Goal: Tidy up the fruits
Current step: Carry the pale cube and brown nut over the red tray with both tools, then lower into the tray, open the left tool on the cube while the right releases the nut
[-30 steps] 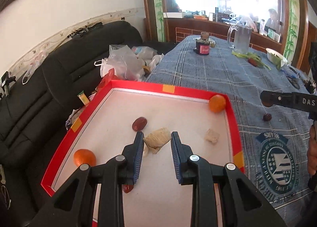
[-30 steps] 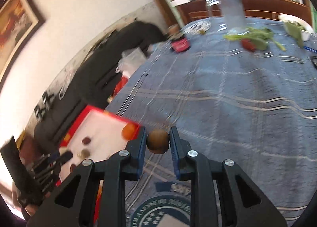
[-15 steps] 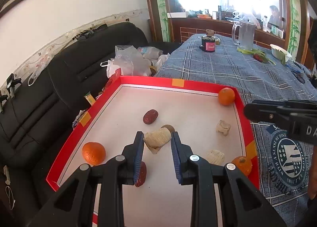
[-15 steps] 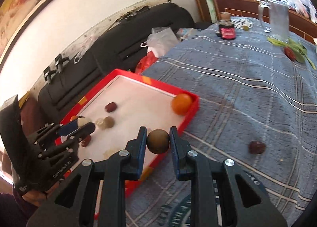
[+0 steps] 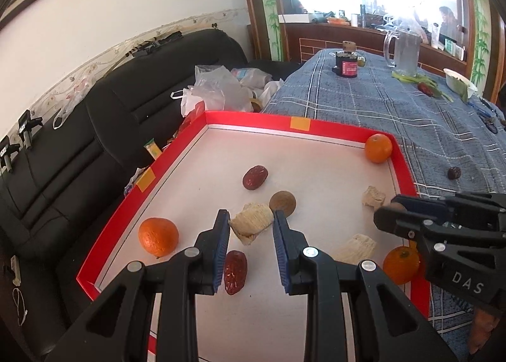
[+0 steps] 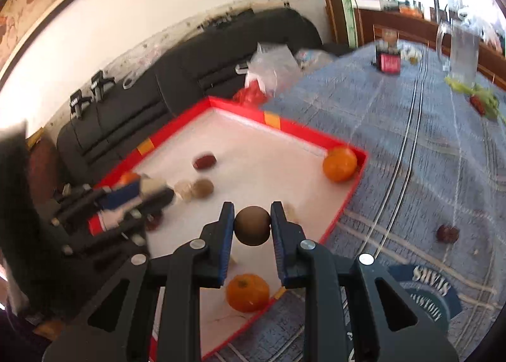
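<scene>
A red-rimmed white tray (image 5: 253,117) (image 6: 348,200) lies on the blue plaid tablecloth. It holds three oranges (image 5: 158,237), (image 5: 378,148), (image 5: 401,265), red dates (image 5: 255,177), a brown round fruit (image 5: 282,202) and pale lumpy pieces (image 5: 374,196). My left gripper (image 5: 251,229) is shut on a pale lumpy piece (image 5: 251,223) above the tray. My right gripper (image 6: 252,225) is shut on a brown round fruit (image 6: 252,225) over the tray's near right side; it also shows in the left wrist view (image 5: 442,219).
A dark date (image 5: 453,172) (image 6: 447,233) lies on the cloth right of the tray. A black sofa (image 5: 79,127) with plastic bags (image 5: 215,93) is at left. A jar (image 5: 345,64), glass pitcher (image 5: 403,52) and bowl (image 5: 460,85) stand at the far end.
My right gripper has swung left with the brown fruit, from over the cloth to over the tray. My left gripper has pulled back a little, still holding the pale piece.
</scene>
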`<move>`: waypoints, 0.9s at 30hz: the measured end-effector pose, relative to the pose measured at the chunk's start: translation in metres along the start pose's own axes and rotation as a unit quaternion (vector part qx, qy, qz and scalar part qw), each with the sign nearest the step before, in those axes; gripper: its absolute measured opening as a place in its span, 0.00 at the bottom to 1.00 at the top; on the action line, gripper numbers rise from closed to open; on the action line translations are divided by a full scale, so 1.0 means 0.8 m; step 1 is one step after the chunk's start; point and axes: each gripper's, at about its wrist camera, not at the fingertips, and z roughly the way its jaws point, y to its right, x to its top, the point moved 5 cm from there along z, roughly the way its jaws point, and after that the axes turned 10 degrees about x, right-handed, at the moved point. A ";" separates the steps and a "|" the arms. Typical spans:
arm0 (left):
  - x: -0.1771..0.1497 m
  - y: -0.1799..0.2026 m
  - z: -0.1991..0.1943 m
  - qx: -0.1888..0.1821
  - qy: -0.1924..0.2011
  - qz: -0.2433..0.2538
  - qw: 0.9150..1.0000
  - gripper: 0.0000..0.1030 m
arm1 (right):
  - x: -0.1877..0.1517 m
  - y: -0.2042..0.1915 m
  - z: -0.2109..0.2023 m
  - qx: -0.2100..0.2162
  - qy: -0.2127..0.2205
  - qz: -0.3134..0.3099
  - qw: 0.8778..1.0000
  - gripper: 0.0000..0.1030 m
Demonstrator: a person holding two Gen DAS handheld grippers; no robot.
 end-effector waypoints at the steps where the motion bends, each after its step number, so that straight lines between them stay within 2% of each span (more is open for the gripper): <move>1: -0.001 0.001 0.002 0.000 -0.003 -0.001 1.000 0.26 | -0.007 0.005 0.007 -0.002 -0.012 0.004 1.000 0.25; 4: -0.002 0.003 0.006 0.002 -0.009 -0.001 1.000 0.26 | -0.014 0.014 0.013 -0.002 -0.021 0.009 1.000 0.25; 16: -0.002 0.001 0.011 0.008 -0.012 0.004 1.000 0.26 | -0.007 0.002 -0.003 0.013 0.021 -0.008 1.000 0.25; 27: -0.004 0.000 0.026 0.019 -0.023 0.002 1.000 0.26 | -0.010 0.003 0.005 0.001 0.017 -0.020 1.000 0.25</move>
